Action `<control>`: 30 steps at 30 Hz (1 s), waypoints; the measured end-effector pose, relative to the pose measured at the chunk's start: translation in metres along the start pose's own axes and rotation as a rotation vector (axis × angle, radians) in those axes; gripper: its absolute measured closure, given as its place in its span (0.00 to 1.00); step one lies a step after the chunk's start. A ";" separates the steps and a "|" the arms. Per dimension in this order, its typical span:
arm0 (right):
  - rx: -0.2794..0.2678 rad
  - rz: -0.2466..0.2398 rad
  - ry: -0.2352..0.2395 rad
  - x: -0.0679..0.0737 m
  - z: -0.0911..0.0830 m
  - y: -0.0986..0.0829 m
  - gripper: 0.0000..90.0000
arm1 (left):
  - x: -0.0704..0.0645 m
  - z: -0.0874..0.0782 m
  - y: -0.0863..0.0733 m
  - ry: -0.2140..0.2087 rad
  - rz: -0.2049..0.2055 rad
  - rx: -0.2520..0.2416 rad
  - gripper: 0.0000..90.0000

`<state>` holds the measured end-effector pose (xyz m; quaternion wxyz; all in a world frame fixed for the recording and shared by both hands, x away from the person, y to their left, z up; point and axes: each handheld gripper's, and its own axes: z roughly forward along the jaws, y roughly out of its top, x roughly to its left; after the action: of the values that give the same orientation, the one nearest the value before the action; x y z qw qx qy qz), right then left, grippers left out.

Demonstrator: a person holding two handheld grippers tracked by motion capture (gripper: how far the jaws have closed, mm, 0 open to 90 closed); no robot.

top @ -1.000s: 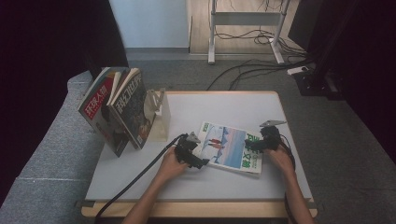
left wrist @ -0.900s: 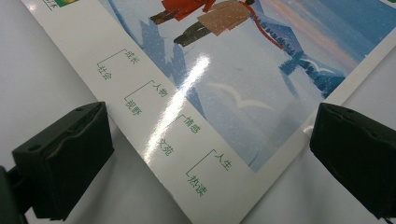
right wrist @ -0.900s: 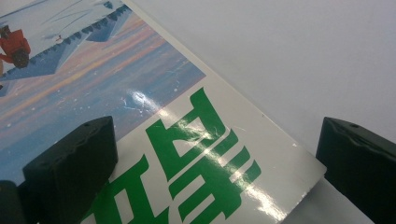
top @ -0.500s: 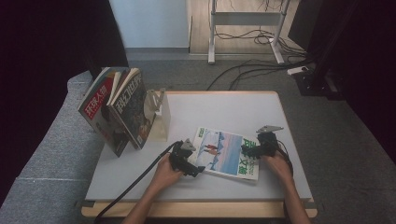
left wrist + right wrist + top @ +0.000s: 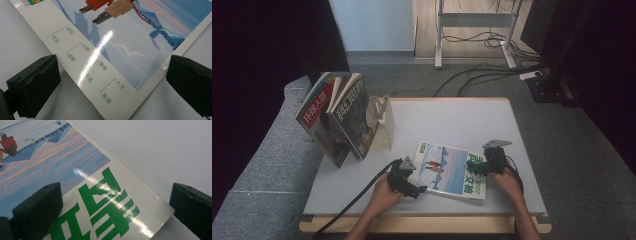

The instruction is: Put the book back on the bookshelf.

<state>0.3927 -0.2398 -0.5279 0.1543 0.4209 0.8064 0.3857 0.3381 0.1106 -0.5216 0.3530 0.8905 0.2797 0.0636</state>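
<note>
Both hand-held grippers, left (image 5: 421, 188) and right (image 5: 470, 166), have closed in on the magazine (image 5: 451, 169), jaws wide; its corners are cut off.

Both hand-held grippers (image 5: 414, 180) (image 5: 476, 166) low, jaws apart.

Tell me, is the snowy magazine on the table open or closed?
Closed. The magazine lies flat on the table with its whole front cover facing up; no inside pages show in either gripper view.

Grey carpet (image 5: 412, 82); dark curtains (image 5: 257, 60)
</note>
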 end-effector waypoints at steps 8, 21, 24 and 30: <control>-0.005 -0.007 0.010 0.005 -0.001 -0.002 0.00 | -0.003 -0.003 -0.005 -0.002 0.009 -0.009 0.00; 0.003 -0.029 -0.027 0.009 -0.009 -0.002 0.00 | 0.019 -0.010 0.021 -0.001 0.058 -0.028 0.00; 0.006 -0.033 -0.027 0.011 -0.013 -0.005 0.00 | 0.025 -0.007 0.029 -0.007 0.056 -0.036 0.00; 0.020 -0.053 -0.023 0.019 -0.019 -0.011 0.00 | 0.038 0.001 0.040 -0.009 0.060 -0.040 0.00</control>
<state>0.3643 -0.2379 -0.5218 0.1697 0.4053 0.8193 0.3684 0.3883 0.1070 -0.4986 0.3700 0.8915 0.2500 0.0760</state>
